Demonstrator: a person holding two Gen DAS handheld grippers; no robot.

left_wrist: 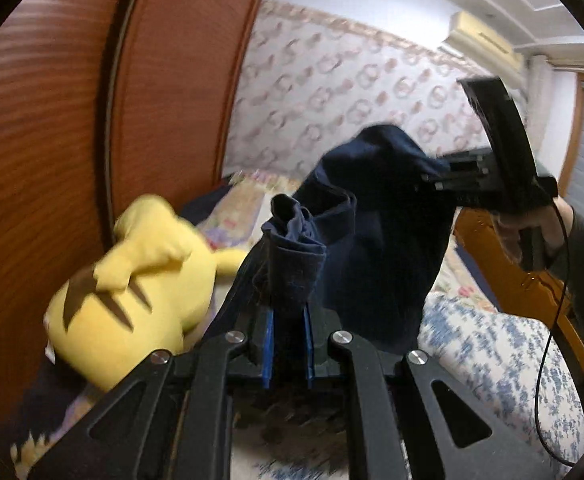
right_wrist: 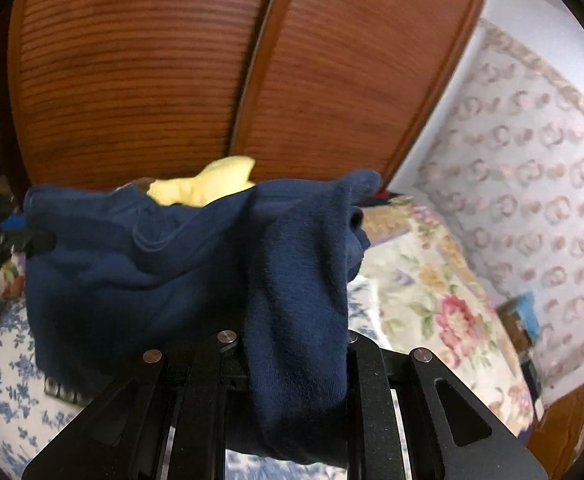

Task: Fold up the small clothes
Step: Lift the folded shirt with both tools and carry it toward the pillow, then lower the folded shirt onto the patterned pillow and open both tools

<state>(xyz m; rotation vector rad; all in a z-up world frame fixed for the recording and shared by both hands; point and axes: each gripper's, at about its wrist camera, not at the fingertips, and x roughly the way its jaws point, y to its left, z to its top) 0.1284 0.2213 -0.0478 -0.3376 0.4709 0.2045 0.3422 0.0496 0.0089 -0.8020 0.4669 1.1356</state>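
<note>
A small navy blue garment (left_wrist: 371,240) hangs in the air between my two grippers, above the bed. My left gripper (left_wrist: 288,320) is shut on one bunched corner of it, the blue pads pinching the cloth. My right gripper (left_wrist: 443,178) shows at the right of the left wrist view, shut on the other corner. In the right wrist view the garment (right_wrist: 152,264) spreads to the left and drapes over my right gripper (right_wrist: 292,352), hiding its fingertips. The left gripper (right_wrist: 20,232) holds the far left corner there.
A yellow plush toy (left_wrist: 140,296) lies on the bed by the wooden wardrobe doors (left_wrist: 52,140). The bed has a blue floral cover (left_wrist: 503,360) and a floral quilt (right_wrist: 431,300). A wooden bed frame (left_wrist: 531,292) stands at the right.
</note>
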